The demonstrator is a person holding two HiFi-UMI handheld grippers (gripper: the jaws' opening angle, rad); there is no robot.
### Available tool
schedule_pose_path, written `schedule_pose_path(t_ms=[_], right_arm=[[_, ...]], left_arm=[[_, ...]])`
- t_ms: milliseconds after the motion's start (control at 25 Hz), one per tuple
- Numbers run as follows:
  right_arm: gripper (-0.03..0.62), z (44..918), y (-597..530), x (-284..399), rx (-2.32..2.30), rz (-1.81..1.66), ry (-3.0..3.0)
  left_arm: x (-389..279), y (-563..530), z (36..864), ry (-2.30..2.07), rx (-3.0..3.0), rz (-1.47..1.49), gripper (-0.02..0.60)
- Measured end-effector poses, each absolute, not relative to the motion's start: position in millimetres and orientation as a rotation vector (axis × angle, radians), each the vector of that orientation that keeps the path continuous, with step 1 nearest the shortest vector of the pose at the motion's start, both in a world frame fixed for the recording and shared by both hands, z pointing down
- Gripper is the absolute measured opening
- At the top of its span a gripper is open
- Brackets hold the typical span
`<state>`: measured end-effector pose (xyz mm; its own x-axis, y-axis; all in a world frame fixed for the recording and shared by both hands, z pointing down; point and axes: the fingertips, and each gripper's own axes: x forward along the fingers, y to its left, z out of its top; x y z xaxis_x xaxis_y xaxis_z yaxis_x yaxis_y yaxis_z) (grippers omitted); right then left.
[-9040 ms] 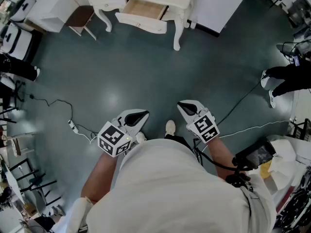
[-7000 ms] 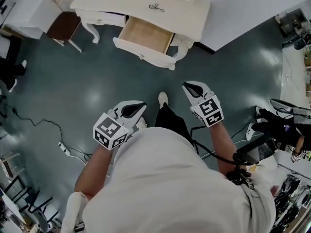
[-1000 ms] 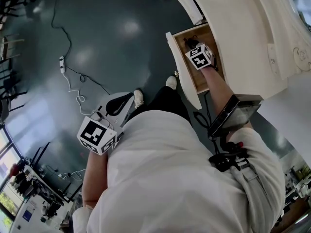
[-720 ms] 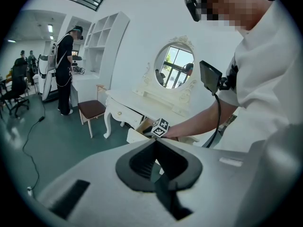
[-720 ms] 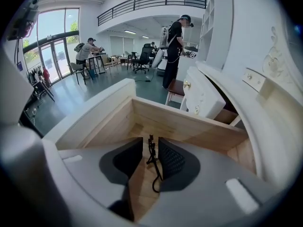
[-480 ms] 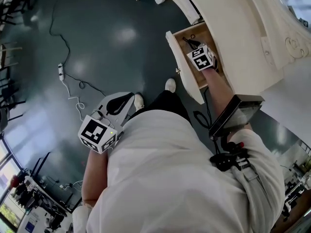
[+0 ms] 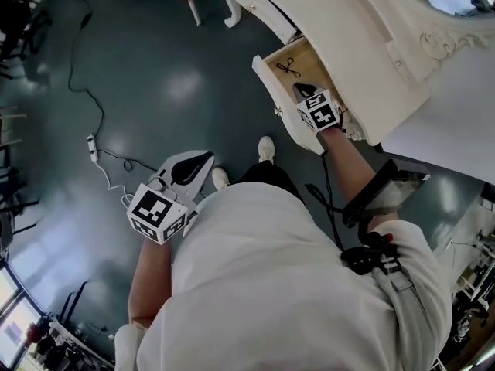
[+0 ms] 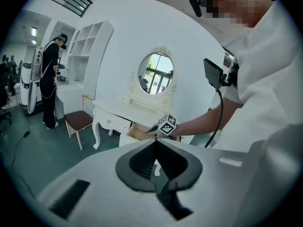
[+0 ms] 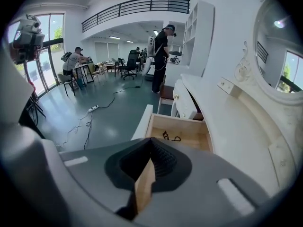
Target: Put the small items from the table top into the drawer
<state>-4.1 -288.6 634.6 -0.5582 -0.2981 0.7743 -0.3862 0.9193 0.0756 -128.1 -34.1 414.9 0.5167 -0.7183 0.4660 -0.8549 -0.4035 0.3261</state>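
Observation:
The white dressing table's drawer (image 7: 265,69) stands pulled out, its wooden floor showing. A small black item like little scissors (image 7: 288,68) (image 9: 169,136) lies alone inside it. My right gripper (image 7: 298,89) (image 9: 151,142) hangs above the drawer's near end, pointing down at it. Its jaws have just been closing and are shut with nothing between them. It also shows in the left gripper view as the right gripper (image 8: 150,133) by the drawer. My left gripper (image 7: 210,158) (image 8: 155,141) is held low over the floor, far from the table, shut and empty.
The table top (image 7: 356,29) carries an oval mirror (image 8: 156,73). A brown-seated chair (image 8: 78,119) stands left of the table. A power strip with its cable (image 7: 93,145) lies on the floor. A person (image 9: 160,51) stands beyond the table.
My right gripper has lifted up and back from deep inside the drawer, leaving the black item lying there. The left gripper has drifted a little.

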Motion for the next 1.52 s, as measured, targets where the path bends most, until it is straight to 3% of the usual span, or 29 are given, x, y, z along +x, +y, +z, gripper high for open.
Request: schedule_pose_path(t_ms=[720, 1520], right_arm=[[0.000, 552, -64, -1, 0.548, 0.237, -2.286], [0.000, 512, 35, -32, 0.529, 0.204, -2.387]], left_arm=[[-155, 81, 414, -1.121, 2.399, 0.364, 0.002], [-155, 130, 430, -1.058, 2.431, 0.351, 0.002]])
